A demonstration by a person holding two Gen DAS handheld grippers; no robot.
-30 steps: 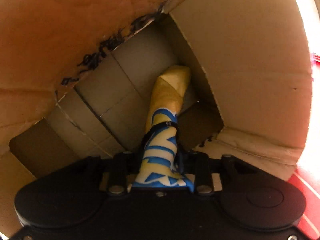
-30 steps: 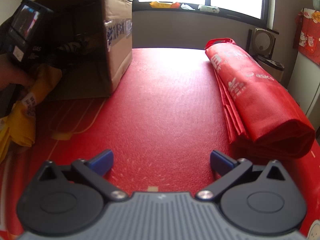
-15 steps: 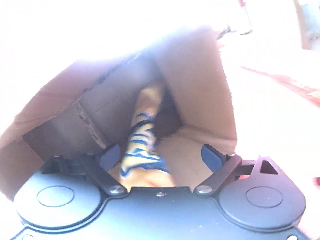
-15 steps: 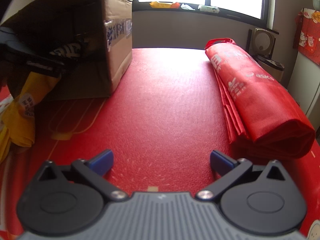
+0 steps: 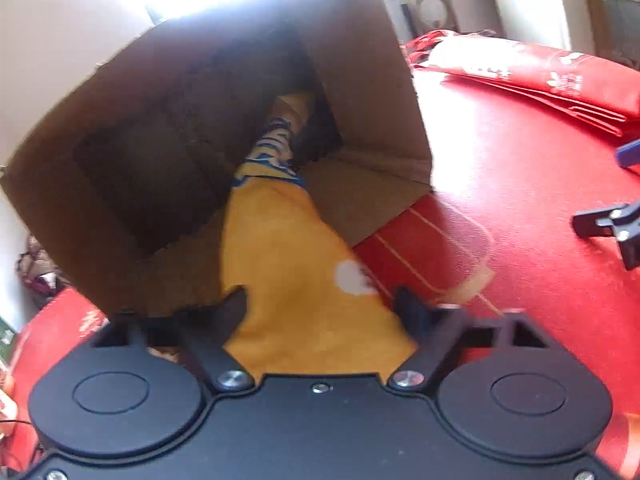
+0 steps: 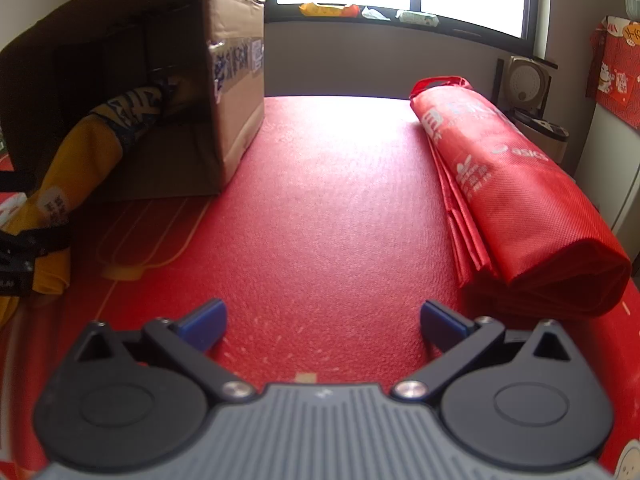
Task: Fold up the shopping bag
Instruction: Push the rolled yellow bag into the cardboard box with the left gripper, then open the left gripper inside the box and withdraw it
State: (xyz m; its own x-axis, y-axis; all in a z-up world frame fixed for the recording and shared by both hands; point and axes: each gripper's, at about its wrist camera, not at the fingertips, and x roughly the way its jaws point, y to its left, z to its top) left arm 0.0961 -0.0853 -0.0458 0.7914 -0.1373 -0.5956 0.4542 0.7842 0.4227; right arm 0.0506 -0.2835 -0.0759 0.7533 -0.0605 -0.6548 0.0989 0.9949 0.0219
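Note:
A yellow shopping bag [image 5: 296, 272] with a blue-and-white patterned end trails out of a cardboard box [image 5: 360, 60] lying on its side. My left gripper [image 5: 322, 308] is in front of the box mouth, and its jaws are closing on the bag's plain yellow part, which fills the gap between the fingers. The right wrist view shows the same bag [image 6: 80, 164] stretched from the box [image 6: 236, 80] down to the left gripper [image 6: 16, 256] at the far left. My right gripper [image 6: 322, 320] hovers open over the red table cover [image 6: 328, 200], holding nothing.
A folded red shopping bag [image 6: 512, 184] lies along the right side of the table; the left wrist view has it [image 5: 540, 76] at upper right. A window and a sill with small items are behind. A bin stands beyond the table's far right corner.
My left gripper pulled back out of the box, opened, and closed again further along the bag on its plain yellow part. The bag now hangs out of the box. The right gripper kept still.

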